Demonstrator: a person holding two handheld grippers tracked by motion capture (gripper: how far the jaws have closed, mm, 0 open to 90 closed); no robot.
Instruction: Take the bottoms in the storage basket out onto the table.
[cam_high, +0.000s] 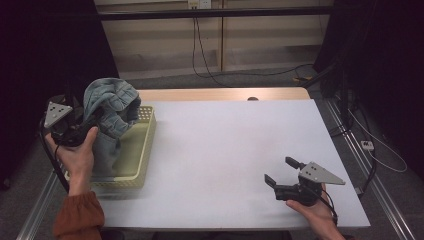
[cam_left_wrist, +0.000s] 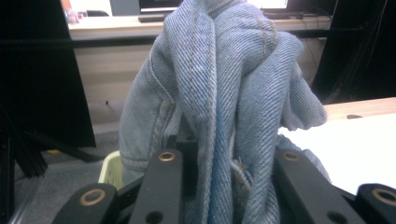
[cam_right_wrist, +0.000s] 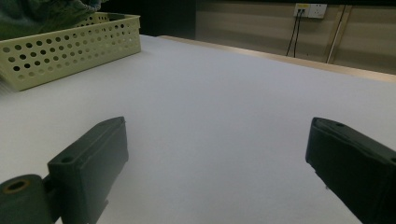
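- A bunched piece of light blue denim clothing (cam_high: 111, 107) is held raised over the far end of a pale yellow perforated basket (cam_high: 142, 150), with its lower part hanging down into the basket.
- The left gripper (cam_high: 92, 120) is clenched on the denim; in the left gripper view the folded cloth (cam_left_wrist: 224, 93) is seen pinched between the two black jaws and rising above them.
- The basket is set at the left edge of the white bench (cam_high: 225, 150).
- The right gripper (cam_high: 281, 171) is held low over the near right part of the bench, well apart from the basket, its jaws spread wide with nothing between them.
- In the right gripper view, the basket (cam_right_wrist: 70, 49) is seen far off at the upper left.
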